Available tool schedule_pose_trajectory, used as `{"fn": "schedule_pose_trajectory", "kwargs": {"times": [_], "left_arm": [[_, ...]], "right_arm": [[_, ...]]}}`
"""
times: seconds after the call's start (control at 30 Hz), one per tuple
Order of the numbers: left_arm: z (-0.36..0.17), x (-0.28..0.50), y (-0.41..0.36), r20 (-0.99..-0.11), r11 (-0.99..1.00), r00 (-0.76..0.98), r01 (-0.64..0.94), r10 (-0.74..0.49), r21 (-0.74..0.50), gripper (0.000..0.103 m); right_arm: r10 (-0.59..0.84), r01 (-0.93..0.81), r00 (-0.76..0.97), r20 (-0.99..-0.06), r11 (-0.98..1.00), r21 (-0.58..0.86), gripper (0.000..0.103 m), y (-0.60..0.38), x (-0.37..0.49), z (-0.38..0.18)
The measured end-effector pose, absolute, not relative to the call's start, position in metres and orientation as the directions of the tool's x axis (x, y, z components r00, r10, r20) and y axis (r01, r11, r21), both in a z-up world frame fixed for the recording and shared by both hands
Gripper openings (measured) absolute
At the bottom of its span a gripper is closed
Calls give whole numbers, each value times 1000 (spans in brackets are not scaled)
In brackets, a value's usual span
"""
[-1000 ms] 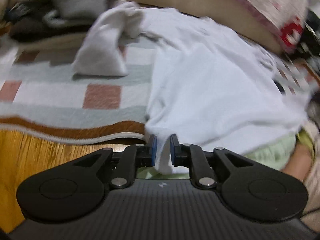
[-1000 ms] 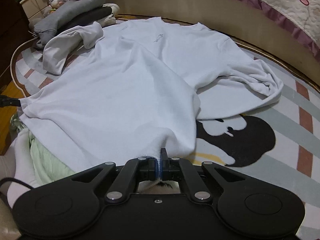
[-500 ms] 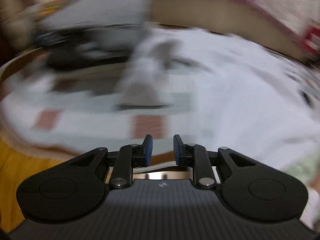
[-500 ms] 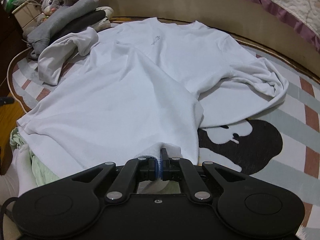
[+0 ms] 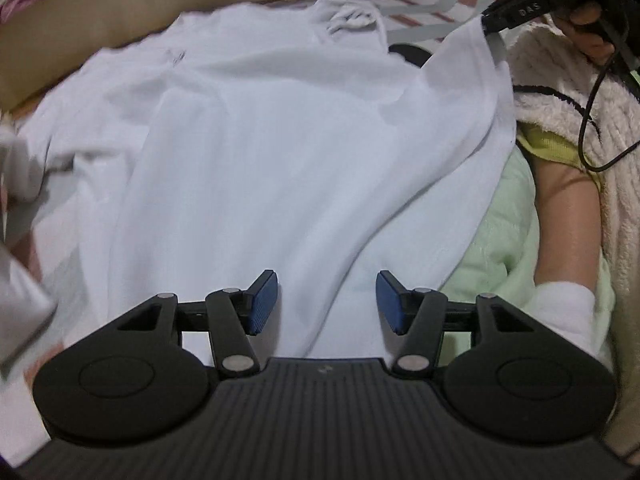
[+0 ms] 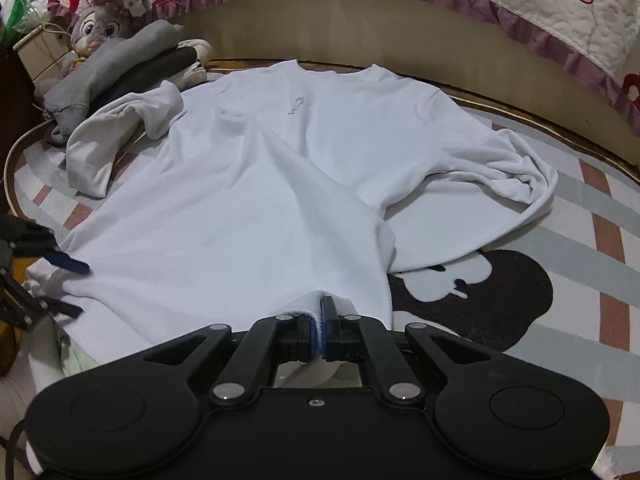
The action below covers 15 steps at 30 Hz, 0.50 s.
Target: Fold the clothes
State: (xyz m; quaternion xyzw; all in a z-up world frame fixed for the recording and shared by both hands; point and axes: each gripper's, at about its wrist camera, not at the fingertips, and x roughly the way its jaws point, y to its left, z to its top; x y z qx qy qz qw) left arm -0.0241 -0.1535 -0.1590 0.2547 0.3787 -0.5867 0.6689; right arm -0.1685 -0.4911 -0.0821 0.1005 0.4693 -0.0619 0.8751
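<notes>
The right gripper (image 6: 319, 334) is clamped on the near hem of the white shirt (image 6: 280, 200), lifting that corner a little. The left gripper (image 5: 326, 306) stands wide, its pads either side of the hem's other end, pinching nothing. The shirt lies front up on the rug (image 6: 580, 240), collar toward the far edge, both sleeves crumpled at its sides, none of the body doubled over. This looks like taking the hem in both grippers. Next, the left needs to close on its corner, so both can carry the hem evenly.
</notes>
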Motion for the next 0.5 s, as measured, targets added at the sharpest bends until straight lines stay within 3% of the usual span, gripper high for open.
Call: {"fn": "schedule_pose_trajectory", "kwargs": {"times": [0.2, 0.23, 0.27, 0.3, 0.5], "left_arm": [[-168, -14, -163, -818, 225, 45, 969, -573, -105, 60], [-169, -13, -163, -821, 234, 55, 967, -568, -97, 57], [-170, -13, -162, -821, 243, 74, 967, -566, -80, 13], [-167, -16, -161, -806, 250, 119, 968, -580, -37, 1], [-138, -18, -143, -691, 428, 362, 900, -625, 85, 1]], "right_arm": [[-10, 186, 566, -825, 976, 116, 4, -483, -169, -73], [-9, 182, 569, -822, 977, 115, 4, -482, -170, -71], [-8, 178, 573, -819, 977, 114, 4, -480, -170, -69], [-8, 174, 577, -817, 978, 114, 4, -479, -170, -67], [-41, 171, 562, -826, 983, 67, 4, -481, -171, -71]]}}
